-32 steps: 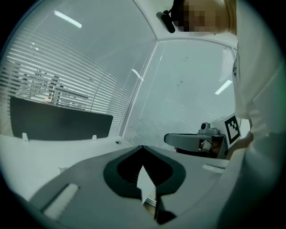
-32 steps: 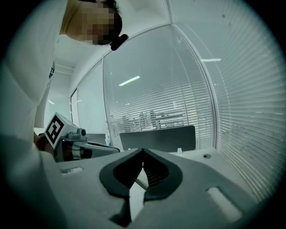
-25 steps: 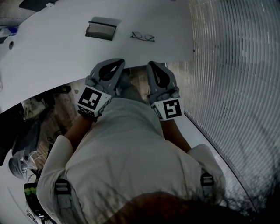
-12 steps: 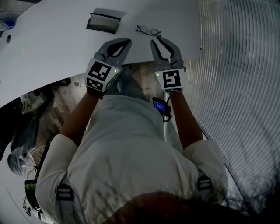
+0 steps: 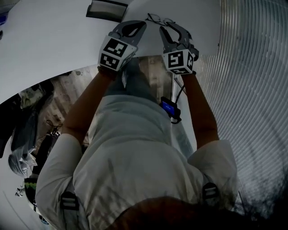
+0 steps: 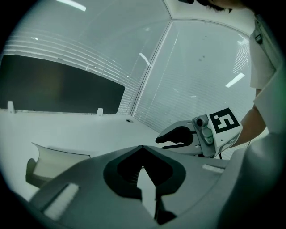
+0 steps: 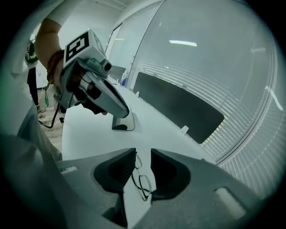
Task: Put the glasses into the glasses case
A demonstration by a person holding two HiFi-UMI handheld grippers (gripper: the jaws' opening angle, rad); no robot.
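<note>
The thin-rimmed glasses point(image 5: 157, 19) lie on the white table point(image 5: 54, 40), and in the right gripper view the glasses point(image 7: 140, 179) show through the gap between my right jaws. My right gripper point(image 5: 174, 28) point(image 7: 143, 154) hangs just above them with its jaws opening and the pads touching nothing. The open glasses case point(image 5: 105, 10) point(image 7: 123, 123) point(image 6: 49, 163) stands to the left. My left gripper point(image 5: 136, 24) point(image 6: 142, 147) is shut and empty, hovering between case and glasses.
A glass wall with blinds point(image 5: 252, 67) runs along the right. A dark panel point(image 6: 58, 91) stands at the table's far side. A small blue-lit device point(image 5: 168, 108) hangs at the person's waist. Bags and cables point(image 5: 27, 134) clutter the floor at left.
Both grippers have moved forward from the person's waist out over the table edge, towards the glasses. The right jaws have gone from shut to open.
</note>
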